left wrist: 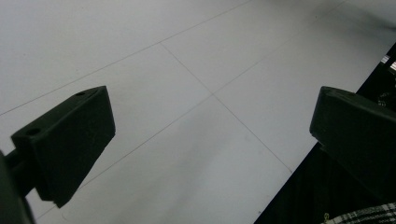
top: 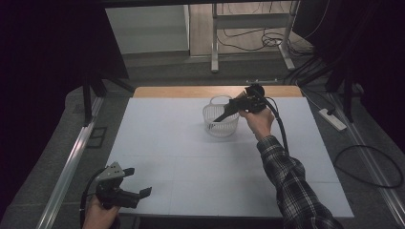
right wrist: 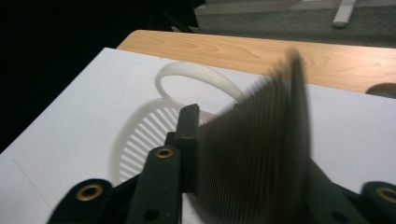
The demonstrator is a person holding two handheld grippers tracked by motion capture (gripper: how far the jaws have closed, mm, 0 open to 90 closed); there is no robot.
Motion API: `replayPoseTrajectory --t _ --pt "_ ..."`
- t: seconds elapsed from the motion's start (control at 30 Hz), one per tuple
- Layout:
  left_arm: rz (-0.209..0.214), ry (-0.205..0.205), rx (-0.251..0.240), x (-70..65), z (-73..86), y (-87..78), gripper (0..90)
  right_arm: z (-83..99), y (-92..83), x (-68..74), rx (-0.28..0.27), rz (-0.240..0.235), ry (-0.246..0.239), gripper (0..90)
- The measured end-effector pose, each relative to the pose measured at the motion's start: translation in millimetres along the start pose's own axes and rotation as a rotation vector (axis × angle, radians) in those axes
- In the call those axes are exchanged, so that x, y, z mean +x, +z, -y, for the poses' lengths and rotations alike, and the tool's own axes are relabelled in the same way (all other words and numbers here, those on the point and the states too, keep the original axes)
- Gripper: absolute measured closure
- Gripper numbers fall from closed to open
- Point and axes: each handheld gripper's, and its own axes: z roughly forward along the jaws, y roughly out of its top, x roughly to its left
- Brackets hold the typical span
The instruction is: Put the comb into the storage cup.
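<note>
Hovering over the white basket [top: 220, 120]
Right gripper [top: 228, 113] sits above basket's rim, jaws slightly parted, nothing visibly clamped; left gripper [top: 138, 183] well apart, released.

One white slotted plastic basket [top: 220, 120] with a hoop handle is sitting on the table; in the right gripper view the same basket [right wrist: 140, 135] is showing again, so it is counting once. One white sheet-covered table [top: 191, 162] with a bare wooden strip at its far edge is lying under everything. Two black two-jaw grippers are appearing: the left gripper [top: 136, 183] and the right gripper [top: 224, 114]. Two hands are holding them, one each. One plaid sleeve [top: 291, 191] is covering the right forearm. One white power strip [top: 333, 119] is lying on the floor.
</note>
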Motion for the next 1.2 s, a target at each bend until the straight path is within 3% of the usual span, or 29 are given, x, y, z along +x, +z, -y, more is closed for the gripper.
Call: replayPoseTrajectory --t 0.23,0.83,1.2 --pt "0.001 0.001 0.001 0.0 -0.1 0.3 0.1 1.2 1.7 -6.7 0.009 0.027 0.010 61.3" --pt "0.002 -0.001 0.002 0.2 -0.1 0.4 0.1 0.6 -0.1 -12.6 0.043 0.058 -0.047 21.7" --pt "0.001 0.001 0.002 -0.1 -0.2 0.4 0.1 0.5 -1.0 -7.1 0.073 0.091 -0.110 13.1"
